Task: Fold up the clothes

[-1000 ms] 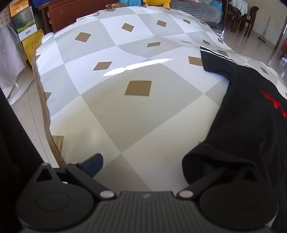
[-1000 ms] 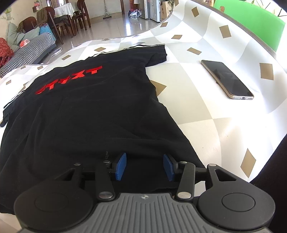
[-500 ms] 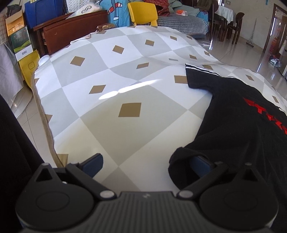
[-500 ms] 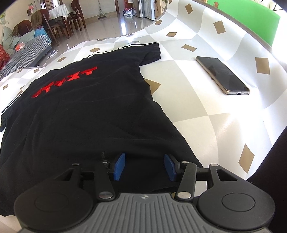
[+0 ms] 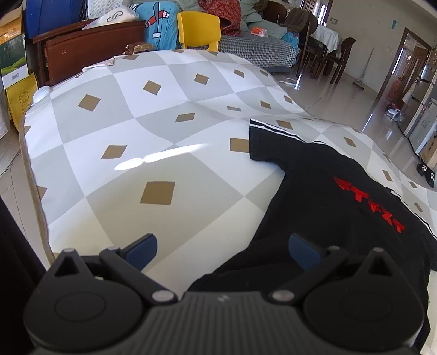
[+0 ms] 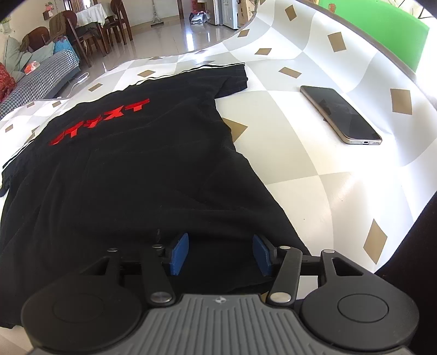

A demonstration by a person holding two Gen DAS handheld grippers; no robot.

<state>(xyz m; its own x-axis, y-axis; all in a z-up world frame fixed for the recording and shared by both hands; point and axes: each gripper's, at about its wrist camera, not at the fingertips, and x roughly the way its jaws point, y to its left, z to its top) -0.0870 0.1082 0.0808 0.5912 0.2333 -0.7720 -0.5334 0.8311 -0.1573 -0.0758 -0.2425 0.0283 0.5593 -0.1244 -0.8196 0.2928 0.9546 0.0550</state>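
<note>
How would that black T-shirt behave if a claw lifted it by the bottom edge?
The black T-shirt would probably droop; it lies limp with soft creases. It looks thin, so likely light. On the smooth checked tablecloth it may drag rather than stay put.

— What sort of place?
— A home, plainly a living and dining room. Far off, a sofa (image 5: 256,46) heaped with cushions and clothes, a yellow chair (image 5: 198,30), a dark wooden cabinet (image 5: 90,46).
— Anything else homely?
— Dining table with a white cloth (image 6: 90,15) and wooden chairs (image 6: 106,35), glossy tiled floor (image 6: 169,38), near at hand a table under a checked cloth (image 5: 164,131).
</note>
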